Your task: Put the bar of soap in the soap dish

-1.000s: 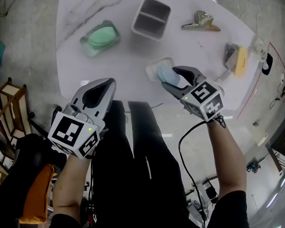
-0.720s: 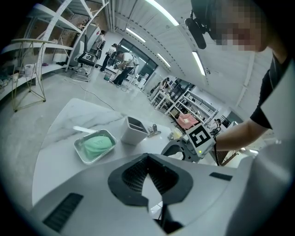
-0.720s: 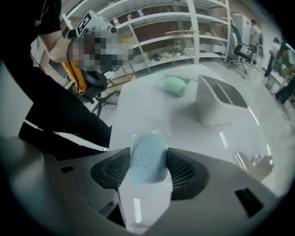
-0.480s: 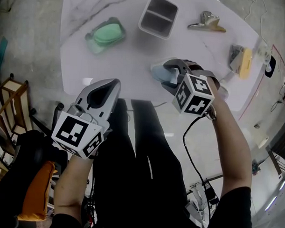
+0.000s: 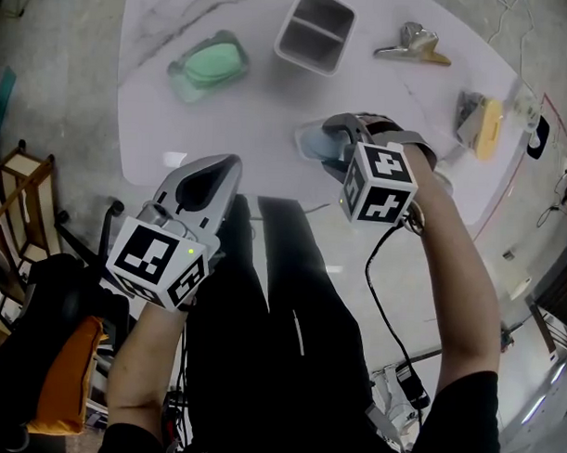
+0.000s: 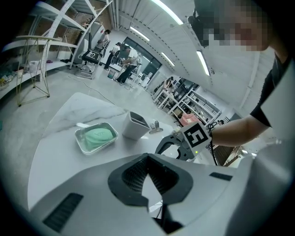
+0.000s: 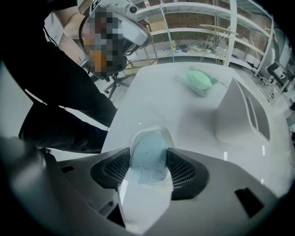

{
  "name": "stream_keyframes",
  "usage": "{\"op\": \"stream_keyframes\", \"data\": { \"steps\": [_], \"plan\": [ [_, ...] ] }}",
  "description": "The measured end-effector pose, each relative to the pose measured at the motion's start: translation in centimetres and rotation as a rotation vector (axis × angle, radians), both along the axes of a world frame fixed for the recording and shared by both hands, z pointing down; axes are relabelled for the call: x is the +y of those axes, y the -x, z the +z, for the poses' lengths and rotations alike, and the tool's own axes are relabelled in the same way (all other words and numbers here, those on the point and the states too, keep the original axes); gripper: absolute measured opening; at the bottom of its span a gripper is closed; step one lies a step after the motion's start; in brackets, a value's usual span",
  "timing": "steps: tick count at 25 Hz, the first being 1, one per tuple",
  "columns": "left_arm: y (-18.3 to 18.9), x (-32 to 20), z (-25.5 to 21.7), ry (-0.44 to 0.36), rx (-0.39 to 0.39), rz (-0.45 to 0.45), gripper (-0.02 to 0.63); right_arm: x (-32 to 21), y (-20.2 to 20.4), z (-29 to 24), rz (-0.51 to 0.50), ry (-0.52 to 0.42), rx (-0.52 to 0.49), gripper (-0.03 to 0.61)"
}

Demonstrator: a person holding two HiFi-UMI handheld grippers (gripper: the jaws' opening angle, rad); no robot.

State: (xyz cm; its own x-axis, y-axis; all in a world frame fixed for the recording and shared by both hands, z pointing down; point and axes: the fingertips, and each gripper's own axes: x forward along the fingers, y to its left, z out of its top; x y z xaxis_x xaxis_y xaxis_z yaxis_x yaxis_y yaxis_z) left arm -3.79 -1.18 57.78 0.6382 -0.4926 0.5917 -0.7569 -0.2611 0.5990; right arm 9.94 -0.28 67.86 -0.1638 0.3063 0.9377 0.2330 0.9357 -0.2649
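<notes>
While clamping blue soap [image 7: 147,156], right gripper [image 5: 333,149] has rotated over dish [image 7: 148,129].

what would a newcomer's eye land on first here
First, the pale blue bar of soap clamped between the jaws of the right gripper, right over a clear soap dish at the near edge of the white marble table. Next, the green soap lying in its own clear tray at the table's far left, and the left gripper, shut and empty, held off the near edge.
</notes>
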Motion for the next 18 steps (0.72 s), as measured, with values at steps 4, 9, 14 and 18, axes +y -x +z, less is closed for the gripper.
{"op": "stream_keyframes", "data": {
  "steps": [4,9,14,18],
  "plan": [
    [-0.6,-0.1,0.0,0.014,0.015,-0.012,0.009,-0.6,-0.7,-0.1,-0.102,-0.093,0.051,0.265],
    [-1.7,-0.3,-1.0,-0.009,0.022,-0.001,0.009,-1.3,-0.9,-1.7,-0.053,-0.180,0.017,0.265],
    [-1.7,-0.6,-3.8,-0.048,0.026,-0.024,0.009,-1.7,-1.8,-2.5,0.068,-0.222,-0.018,0.245],
    [-0.6,-0.6,-6.1,-0.116,-0.055,0.019,0.009,-2.4,-0.3,-6.0,0.344,-0.199,-0.148,0.174]
  ]
}}
